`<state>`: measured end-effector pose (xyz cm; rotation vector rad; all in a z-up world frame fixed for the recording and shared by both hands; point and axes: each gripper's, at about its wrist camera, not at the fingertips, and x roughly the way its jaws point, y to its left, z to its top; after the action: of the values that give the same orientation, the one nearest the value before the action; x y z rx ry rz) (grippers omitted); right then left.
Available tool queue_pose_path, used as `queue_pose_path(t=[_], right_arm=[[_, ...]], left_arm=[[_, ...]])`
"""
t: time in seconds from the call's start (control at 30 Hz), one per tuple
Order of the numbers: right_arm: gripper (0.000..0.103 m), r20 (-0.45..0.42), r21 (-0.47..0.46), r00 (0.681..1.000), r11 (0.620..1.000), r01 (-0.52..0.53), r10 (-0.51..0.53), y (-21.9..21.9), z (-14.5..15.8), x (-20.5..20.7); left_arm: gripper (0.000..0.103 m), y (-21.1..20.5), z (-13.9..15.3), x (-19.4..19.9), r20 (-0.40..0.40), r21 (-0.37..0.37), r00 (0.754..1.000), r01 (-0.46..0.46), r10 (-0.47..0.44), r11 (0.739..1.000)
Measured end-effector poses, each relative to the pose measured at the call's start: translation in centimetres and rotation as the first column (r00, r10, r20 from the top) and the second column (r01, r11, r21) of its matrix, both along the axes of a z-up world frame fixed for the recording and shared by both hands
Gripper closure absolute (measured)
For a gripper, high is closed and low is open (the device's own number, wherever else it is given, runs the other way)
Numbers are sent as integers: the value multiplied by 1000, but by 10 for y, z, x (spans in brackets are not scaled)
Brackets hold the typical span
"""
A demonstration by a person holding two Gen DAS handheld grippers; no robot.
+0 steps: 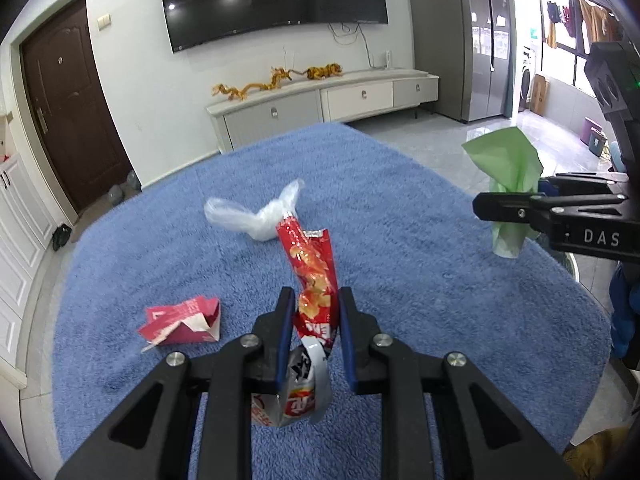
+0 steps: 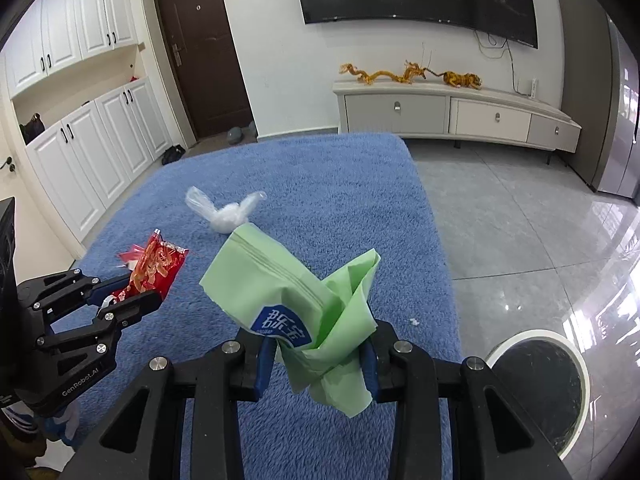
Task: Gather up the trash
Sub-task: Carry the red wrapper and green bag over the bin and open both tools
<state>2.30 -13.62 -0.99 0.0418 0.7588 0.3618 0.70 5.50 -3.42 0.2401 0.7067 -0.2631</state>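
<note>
Gripping a red snack bag [image 1: 314, 276], the left gripper [image 1: 314, 312] holds it above the blue table [image 1: 400, 208]. At three o'clock, the right gripper [image 2: 318, 354] has its fingers clamped on a green pouch [image 2: 296, 300]. A clear plastic bag [image 1: 256, 216] lies at twelve o'clock.

Bin [image 2: 576, 392] cut off by right wrist view's edge; green pouch [image 1: 505, 168] partly hidden behind right gripper [image 1: 480, 202].
</note>
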Motion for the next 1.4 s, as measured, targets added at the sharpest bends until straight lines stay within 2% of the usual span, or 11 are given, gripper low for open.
queue_pose_path(t=[0.17,0.37,0.7,0.87,1.1,1.4], right_arm=[[70,41,19,999,999,30,-31,-15,13,-20],[70,81,50,991,994,98,-102,-50,23,-43],[70,82,109,959,959,261,-270,-130,16,-60],[70,50,150,932,926,348,-358,-174,-1,-63],[70,-33,184,886,869,459,-462,-229,-35,-64],[69,-141,193,840,817,543,-525,-274,-76,-57]], left_arm=[[83,-15,23,-19,63,20,998,25,-26,999],[83,-45,40,-27,101,46,992,76,-80,996],[83,-126,48,-18,108,103,969,209,-220,972],[83,-181,42,-8,87,140,948,293,-306,946],[83,-252,19,12,23,150,921,382,-390,912],[81,-319,-11,36,-44,134,898,439,-438,888]])
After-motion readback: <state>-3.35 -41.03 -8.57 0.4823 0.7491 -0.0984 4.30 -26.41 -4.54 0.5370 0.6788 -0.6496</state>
